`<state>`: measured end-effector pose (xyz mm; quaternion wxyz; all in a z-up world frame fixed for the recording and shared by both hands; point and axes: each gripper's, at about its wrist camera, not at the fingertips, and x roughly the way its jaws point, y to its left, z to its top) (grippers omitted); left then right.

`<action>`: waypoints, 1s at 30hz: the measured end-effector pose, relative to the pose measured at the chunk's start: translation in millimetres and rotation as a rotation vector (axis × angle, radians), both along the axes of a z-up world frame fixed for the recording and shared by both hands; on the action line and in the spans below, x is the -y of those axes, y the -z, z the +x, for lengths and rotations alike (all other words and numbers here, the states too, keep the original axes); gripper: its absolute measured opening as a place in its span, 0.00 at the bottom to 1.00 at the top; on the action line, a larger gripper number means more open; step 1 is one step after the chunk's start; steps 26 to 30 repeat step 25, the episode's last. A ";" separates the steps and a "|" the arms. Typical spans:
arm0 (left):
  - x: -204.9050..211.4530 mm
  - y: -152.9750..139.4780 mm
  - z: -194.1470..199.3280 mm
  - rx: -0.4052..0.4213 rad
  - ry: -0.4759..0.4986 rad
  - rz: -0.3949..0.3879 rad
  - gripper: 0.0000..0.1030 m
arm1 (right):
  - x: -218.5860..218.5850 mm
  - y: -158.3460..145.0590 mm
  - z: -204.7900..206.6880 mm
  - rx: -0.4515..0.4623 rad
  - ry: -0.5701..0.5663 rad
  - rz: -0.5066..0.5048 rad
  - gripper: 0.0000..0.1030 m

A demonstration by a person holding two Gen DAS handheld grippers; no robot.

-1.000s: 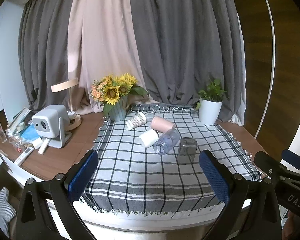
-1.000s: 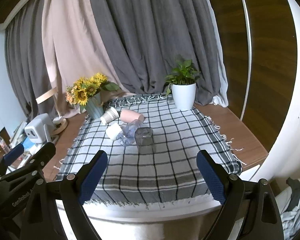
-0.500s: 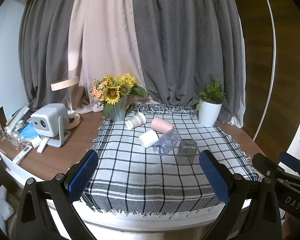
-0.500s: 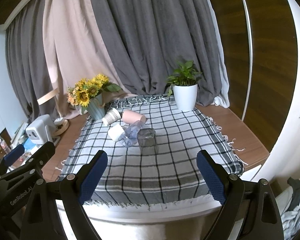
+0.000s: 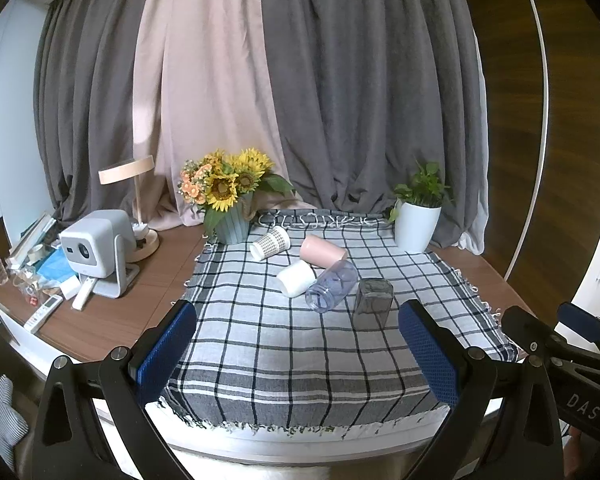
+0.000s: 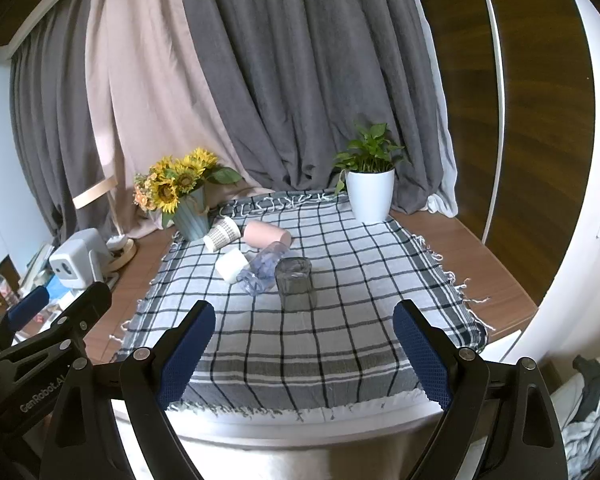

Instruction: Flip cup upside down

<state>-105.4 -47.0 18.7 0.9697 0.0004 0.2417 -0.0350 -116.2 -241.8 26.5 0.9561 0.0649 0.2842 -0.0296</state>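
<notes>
Several cups sit mid-cloth on a checked tablecloth (image 5: 300, 352). A dark clear cup (image 5: 373, 304) (image 6: 296, 289) stands with its wider end down. A clear bluish cup (image 5: 332, 290) (image 6: 262, 270), a white cup (image 5: 296, 283) (image 6: 232, 266), a pink cup (image 5: 322, 253) (image 6: 266, 235) and a patterned cup (image 5: 270, 242) (image 6: 221, 233) lie on their sides. My left gripper (image 5: 298, 354) and right gripper (image 6: 304, 354) are both open and empty, held back at the table's near edge, well short of the cups.
A sunflower vase (image 5: 232, 224) stands at the cloth's back left, a white potted plant (image 5: 417, 227) at the back right. A white projector (image 5: 96, 252), a lamp (image 5: 140, 200) and clutter fill the left tabletop. Curtains hang behind.
Both views have drifted slightly; the table sits a touch lower and farther in frame. The cups have not moved and both grippers stay open.
</notes>
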 end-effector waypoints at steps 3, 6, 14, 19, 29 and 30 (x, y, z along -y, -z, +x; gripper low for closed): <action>0.7 -0.2 -0.2 0.001 -0.002 0.001 1.00 | 0.1 0.1 -0.1 0.001 0.000 0.001 0.88; 0.5 -0.2 -0.1 0.003 -0.001 0.001 1.00 | 0.3 0.2 -0.2 0.000 -0.001 0.000 0.88; 1.3 -0.4 -0.1 0.002 -0.002 -0.001 1.00 | 0.8 0.5 -0.4 0.001 -0.003 -0.001 0.88; -0.5 0.0 0.2 0.002 0.001 -0.001 1.00 | 0.4 0.6 -0.2 0.001 -0.003 -0.001 0.88; -0.5 0.6 2.0 -0.001 -0.004 -0.002 1.00 | 0.1 0.5 1.1 0.000 -0.002 -0.002 0.88; -0.5 0.6 2.0 -0.001 -0.004 -0.002 1.00 | 0.1 0.5 1.1 0.000 -0.002 -0.002 0.88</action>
